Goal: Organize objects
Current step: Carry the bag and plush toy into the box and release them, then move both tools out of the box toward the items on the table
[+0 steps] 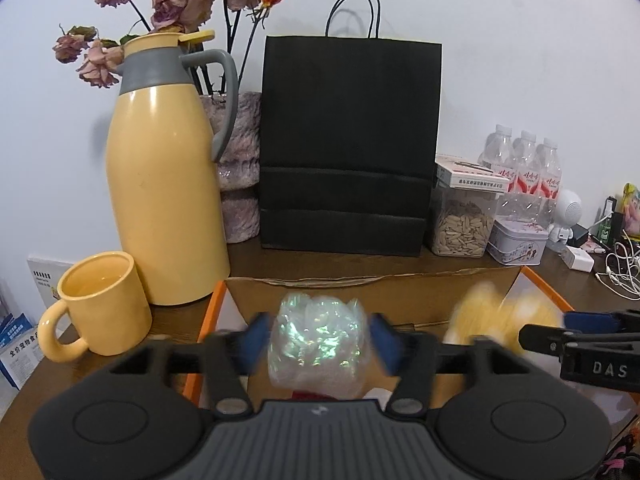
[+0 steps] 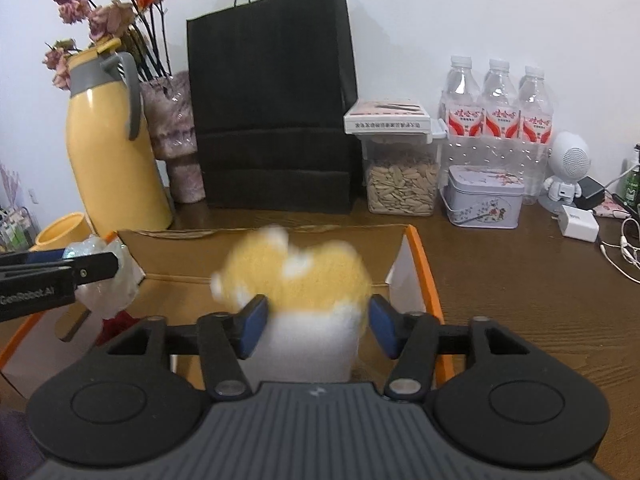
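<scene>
The cardboard box (image 2: pixel 264 252) with orange edges sat open on the brown table (image 2: pixel 520 280), in the lower middle of both views. It looked like the place where the loose things were meant to go, so both grippers hung right over it.

In the left view, the left gripper (image 1: pixel 318 342) was at the bottom middle. Its blue pads (image 1: pixel 256 340) stood wide, with small gaps on each side of a shiny crinkly bag (image 1: pixel 318 344). So the bag looked let go, and was probably dropping into the box. The bag was a bit blurred.

In the right view, the right gripper (image 2: pixel 318 326) was at the bottom middle too. Its jaws were also spread apart, and a fuzzy yellow and white soft toy (image 2: pixel 296 276) sat between them, not squeezed. The toy was very blurred, so it was likely falling.

Both grippers pointed forward and tipped down toward the box. They were side by side, close together.

The yellow jug (image 1: pixel 168 184), yellow cup (image 1: pixel 100 304) and black paper bag (image 1: pixel 348 144) stood behind the box by the wall.
</scene>
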`<state>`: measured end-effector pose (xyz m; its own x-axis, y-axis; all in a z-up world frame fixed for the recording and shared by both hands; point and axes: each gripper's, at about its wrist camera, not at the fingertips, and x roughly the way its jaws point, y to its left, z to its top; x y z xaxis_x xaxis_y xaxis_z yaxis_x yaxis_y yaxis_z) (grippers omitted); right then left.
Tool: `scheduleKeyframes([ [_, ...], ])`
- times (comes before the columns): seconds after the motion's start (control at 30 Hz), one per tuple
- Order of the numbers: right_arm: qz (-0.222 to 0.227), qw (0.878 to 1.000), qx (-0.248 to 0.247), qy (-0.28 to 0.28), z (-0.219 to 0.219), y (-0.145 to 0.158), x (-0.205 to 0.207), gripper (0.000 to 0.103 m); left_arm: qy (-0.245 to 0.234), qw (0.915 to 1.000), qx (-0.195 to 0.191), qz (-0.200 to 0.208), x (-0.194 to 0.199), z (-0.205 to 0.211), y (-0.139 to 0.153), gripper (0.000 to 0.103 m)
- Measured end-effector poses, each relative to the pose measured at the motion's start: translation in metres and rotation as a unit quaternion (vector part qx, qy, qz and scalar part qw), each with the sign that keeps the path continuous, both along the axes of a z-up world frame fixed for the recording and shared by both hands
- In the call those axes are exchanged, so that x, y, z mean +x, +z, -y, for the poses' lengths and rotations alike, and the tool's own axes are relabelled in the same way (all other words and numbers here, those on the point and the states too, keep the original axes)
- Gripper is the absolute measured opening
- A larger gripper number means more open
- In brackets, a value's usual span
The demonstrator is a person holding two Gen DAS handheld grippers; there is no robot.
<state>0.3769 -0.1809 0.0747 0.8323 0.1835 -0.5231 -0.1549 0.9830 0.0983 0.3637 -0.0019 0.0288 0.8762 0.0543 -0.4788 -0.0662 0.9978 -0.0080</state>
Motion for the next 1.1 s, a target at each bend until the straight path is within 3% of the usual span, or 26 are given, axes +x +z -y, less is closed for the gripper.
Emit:
scheduleKeyframes([
  [0.03, 0.001, 1.0, -0.005, -0.007, 0.0, -0.001, 0.0, 0.103, 0.003, 1.0, 0.003, -0.002, 0.001, 0.0, 0.0, 0.095],
  [0.07, 0.005, 1.0, -0.011, -0.013, 0.0, 0.0, -0.001, 0.103, 0.006, 1.0, 0.005, 0.001, 0.0, 0.0, 0.0, 0.103],
  [0.67, 0.015, 1.0, -0.015, -0.012, -0.003, 0.004, -0.009, 0.103, 0.007, 0.9999, 0.008, 0.0, -0.005, 0.002, 0.003, 0.103],
  [1.1, 0.038, 0.999, -0.033, -0.019, -0.011, 0.013, -0.044, 0.103, 0.006, 0.9998, 0.001, 0.02, -0.037, 0.005, 0.014, 0.103],
])
